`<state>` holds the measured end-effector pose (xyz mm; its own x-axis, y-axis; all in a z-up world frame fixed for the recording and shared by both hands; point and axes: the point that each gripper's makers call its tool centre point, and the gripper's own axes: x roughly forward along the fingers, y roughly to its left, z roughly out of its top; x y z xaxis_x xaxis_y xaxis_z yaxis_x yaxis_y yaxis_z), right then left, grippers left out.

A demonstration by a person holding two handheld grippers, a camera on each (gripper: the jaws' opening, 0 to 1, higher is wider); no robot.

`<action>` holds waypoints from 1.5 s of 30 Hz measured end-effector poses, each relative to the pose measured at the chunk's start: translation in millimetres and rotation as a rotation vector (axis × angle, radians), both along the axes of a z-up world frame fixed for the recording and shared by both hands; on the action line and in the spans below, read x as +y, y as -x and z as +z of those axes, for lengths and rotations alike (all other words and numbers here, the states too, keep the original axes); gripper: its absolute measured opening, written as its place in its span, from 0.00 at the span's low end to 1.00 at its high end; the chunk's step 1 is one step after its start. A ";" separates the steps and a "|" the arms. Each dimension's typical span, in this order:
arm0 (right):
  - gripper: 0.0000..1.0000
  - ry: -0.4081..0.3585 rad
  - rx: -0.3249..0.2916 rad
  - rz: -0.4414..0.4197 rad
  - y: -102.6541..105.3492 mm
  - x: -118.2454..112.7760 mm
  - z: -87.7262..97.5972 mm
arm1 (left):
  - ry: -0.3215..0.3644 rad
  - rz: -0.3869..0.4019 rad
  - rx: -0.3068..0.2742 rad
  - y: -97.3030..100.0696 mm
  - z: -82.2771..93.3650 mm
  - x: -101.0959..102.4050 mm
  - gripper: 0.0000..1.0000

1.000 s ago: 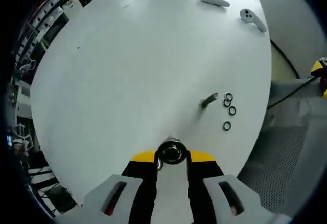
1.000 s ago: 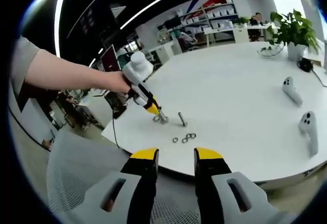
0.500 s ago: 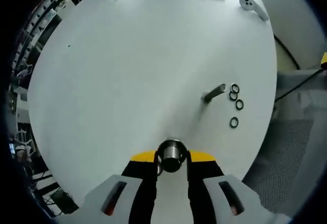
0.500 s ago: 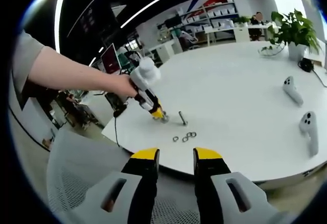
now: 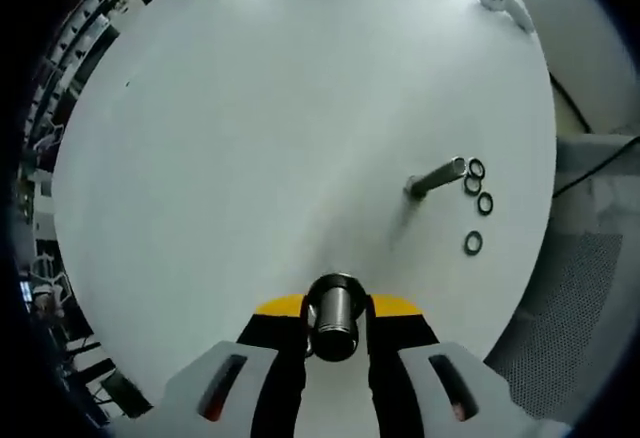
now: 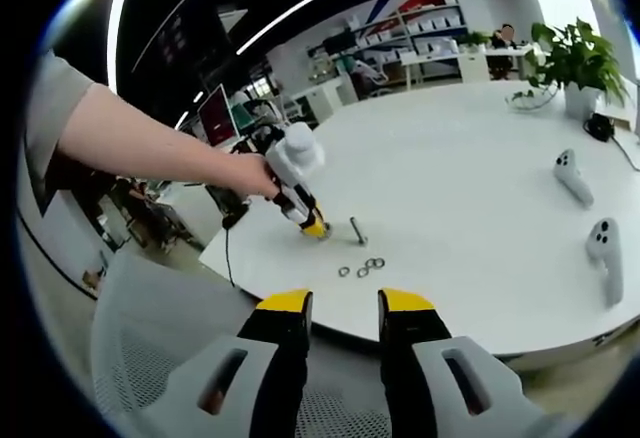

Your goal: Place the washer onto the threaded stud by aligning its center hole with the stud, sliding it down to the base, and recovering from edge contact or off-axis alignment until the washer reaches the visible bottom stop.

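My left gripper (image 5: 335, 310) is shut on a short metal cylinder (image 5: 335, 314) that stands up between its yellow-tipped jaws. Farther right on the white table a threaded stud (image 5: 437, 176) stands upright. Several black washers (image 5: 485, 203) lie just beyond it. In the right gripper view a hand holds the left gripper (image 6: 312, 225) down at the table, just left of the stud (image 6: 357, 230). The washers (image 6: 362, 270) lie in front of the stud. My right gripper (image 6: 343, 308) is open with nothing between its jaws, hanging off the table's near edge.
Two white handheld controllers (image 6: 570, 176) (image 6: 603, 248) lie at the right of the round table (image 6: 470, 188). A potted plant (image 6: 570, 58) stands at the far edge. A grey mesh chair (image 6: 150, 358) sits below the table's near edge. A black cable (image 5: 590, 163) runs beside the table.
The left gripper has drawn closer to the stud and tilted, so the cylinder now shows its side rather than its end. The right gripper has not moved.
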<state>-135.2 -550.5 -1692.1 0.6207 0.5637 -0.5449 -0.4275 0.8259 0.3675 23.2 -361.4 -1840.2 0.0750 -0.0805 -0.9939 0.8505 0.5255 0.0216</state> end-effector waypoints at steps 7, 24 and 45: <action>0.28 0.008 0.014 0.018 2.1 2.0 -2.5 | 0.062 0.021 -0.032 -2.0 3.7 -4.6 0.22; 0.27 0.007 0.022 0.014 2.7 1.6 -3.2 | 0.119 0.173 -0.060 11.2 8.7 29.0 0.33; 0.27 -0.005 0.012 0.015 3.2 1.9 -1.5 | 0.014 0.158 -0.053 53.0 -2.2 80.3 0.34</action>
<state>-138.4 -548.6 -1693.6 0.6057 0.5753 -0.5497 -0.4351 0.8179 0.3766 -29.8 -281.1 -1842.4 0.1400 -0.0775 -0.9871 0.7551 0.6532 0.0558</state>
